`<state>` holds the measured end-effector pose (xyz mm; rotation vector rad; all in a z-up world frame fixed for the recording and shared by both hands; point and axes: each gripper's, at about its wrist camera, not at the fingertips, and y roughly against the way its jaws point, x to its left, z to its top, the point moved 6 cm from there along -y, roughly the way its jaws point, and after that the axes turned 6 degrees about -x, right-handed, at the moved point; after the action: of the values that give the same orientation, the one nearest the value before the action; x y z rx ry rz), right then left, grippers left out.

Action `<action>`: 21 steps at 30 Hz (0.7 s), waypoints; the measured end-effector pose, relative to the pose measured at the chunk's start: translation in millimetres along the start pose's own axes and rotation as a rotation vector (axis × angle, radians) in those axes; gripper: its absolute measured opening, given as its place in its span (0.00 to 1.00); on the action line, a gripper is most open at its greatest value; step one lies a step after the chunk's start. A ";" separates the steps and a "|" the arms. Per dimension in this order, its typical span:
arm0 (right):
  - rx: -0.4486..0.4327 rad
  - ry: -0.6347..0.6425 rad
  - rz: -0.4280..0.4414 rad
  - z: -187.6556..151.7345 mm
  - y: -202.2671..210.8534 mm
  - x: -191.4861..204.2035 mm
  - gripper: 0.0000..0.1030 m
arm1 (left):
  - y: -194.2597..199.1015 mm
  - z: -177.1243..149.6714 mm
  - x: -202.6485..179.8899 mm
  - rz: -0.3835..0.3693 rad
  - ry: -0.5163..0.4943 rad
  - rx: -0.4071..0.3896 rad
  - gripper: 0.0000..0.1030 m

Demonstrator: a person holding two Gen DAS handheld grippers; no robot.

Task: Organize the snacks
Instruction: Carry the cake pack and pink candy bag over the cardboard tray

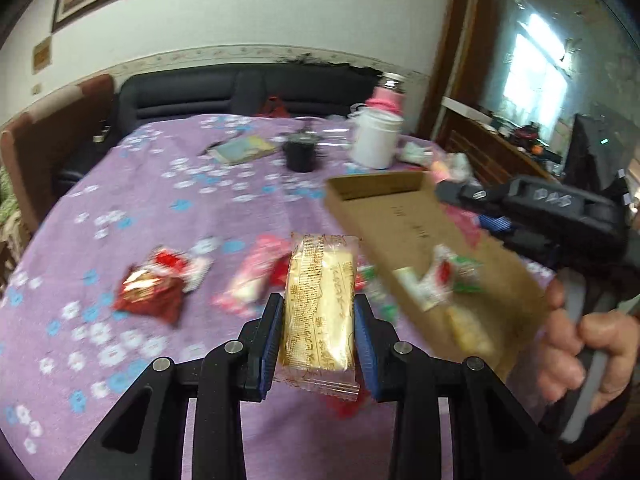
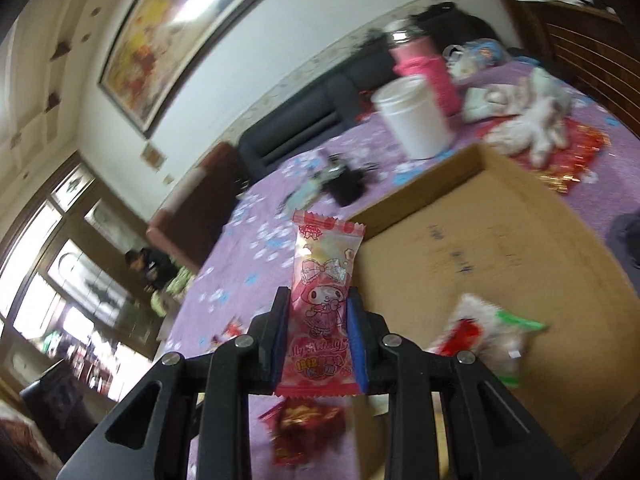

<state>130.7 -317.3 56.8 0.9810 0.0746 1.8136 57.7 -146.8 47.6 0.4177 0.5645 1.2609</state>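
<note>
— Left gripper (image 1: 318, 320) clamps what?
— Pale biscuit packet (image 1: 320, 308), above the purple tablecloth (image 1: 140, 208).
— And its twin?
— Right gripper (image 2: 318, 340) pinches a pink candy packet (image 2: 324, 308) beside the cardboard box (image 2: 480, 232), where a green-and-white snack (image 2: 492, 336) lies.

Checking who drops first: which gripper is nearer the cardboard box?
Right. The right gripper holds its pink snack at the cardboard box edge; the left gripper is beside it, over the tablecloth.

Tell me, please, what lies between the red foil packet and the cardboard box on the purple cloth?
In the left wrist view, pink-and-white wrapped snacks lie between the red foil packet and the cardboard box.
</note>
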 end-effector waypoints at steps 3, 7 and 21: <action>-0.002 0.003 -0.109 5.3 -1.3 -22.3 0.25 | -15.4 7.6 -33.1 -0.076 0.012 0.029 0.34; 0.006 -0.016 -0.207 8.7 -0.9 -51.5 0.25 | -36.7 9.5 -76.8 -0.135 -0.014 0.059 0.34; 0.054 -0.022 -0.364 5.1 -6.4 -92.9 0.25 | -72.7 -20.2 -130.9 -0.126 -0.136 0.124 0.34</action>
<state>151.7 -390.6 2.9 0.9559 0.2726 1.4726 75.0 -292.4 10.9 0.5590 0.5459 1.0718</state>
